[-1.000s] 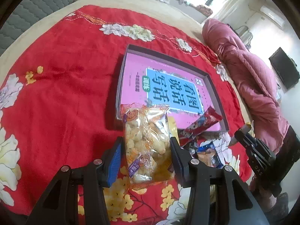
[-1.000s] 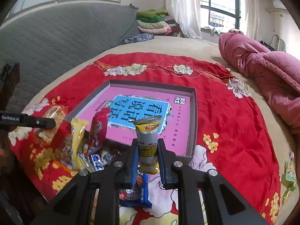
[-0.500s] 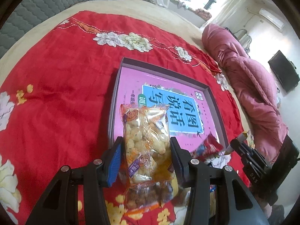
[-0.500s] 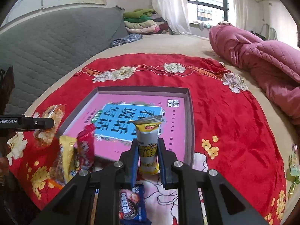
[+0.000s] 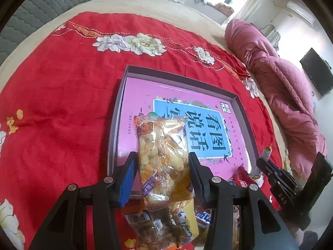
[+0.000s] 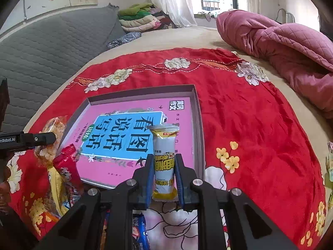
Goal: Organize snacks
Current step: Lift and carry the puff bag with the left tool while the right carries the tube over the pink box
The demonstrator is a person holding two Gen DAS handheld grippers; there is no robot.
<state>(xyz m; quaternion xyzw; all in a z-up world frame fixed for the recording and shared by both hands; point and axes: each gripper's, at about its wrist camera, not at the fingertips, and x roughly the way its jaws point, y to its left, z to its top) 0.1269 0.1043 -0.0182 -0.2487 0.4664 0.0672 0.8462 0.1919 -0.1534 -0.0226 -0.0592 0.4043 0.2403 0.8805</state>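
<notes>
Holding my left gripper [image 5: 162,170] tight on the clear puffed-snack bag [image 5: 162,158] and my right gripper [image 6: 164,177] on the yellow-white snack tube [image 6: 164,162], I have moved both closer over the pink flat box [image 6: 193,112] at 12 o'clock, ready to drop.

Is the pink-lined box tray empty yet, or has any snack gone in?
Seemingly empty: the tray shows only its printed pink floor. Both packets remain gripped, the puffed snack bag and the white-yellow packet.

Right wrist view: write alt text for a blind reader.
The right gripper holds a yellow-and-white snack packet upright above the near edge of a shallow pink-lined box on a red floral cloth. More snacks lie at left.
</notes>
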